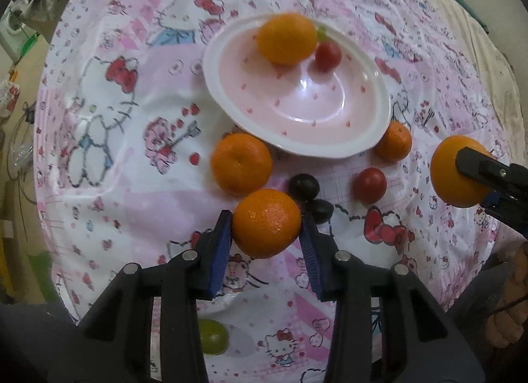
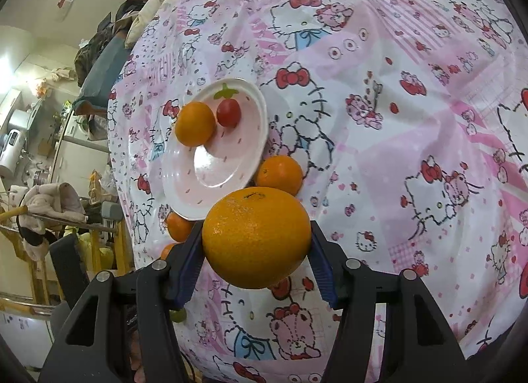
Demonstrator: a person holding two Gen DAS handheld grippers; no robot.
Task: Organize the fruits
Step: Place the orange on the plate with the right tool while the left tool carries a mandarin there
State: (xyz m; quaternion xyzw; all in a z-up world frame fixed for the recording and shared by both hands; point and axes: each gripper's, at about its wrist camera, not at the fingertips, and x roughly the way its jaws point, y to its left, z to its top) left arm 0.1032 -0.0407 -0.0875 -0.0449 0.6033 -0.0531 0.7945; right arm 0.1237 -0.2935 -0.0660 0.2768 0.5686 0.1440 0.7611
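Both tongs are clamped on round orange mandarins: the left tongs on one, the right tongs on another. Both are near the desk's centre, beside the pink-and-white dotted plate. Judged next: carry each over the plate's rim and release gently beside the mandarin there.

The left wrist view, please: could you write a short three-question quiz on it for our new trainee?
1. True or false: the plate is empty.
2. How many fruits lie on the plate?
3. What does the left gripper hold: A an orange, B a tomato, C a grape?

Key
1. False.
2. Two: an orange and a tomato.
3. A, the near orange, between the blue pads.
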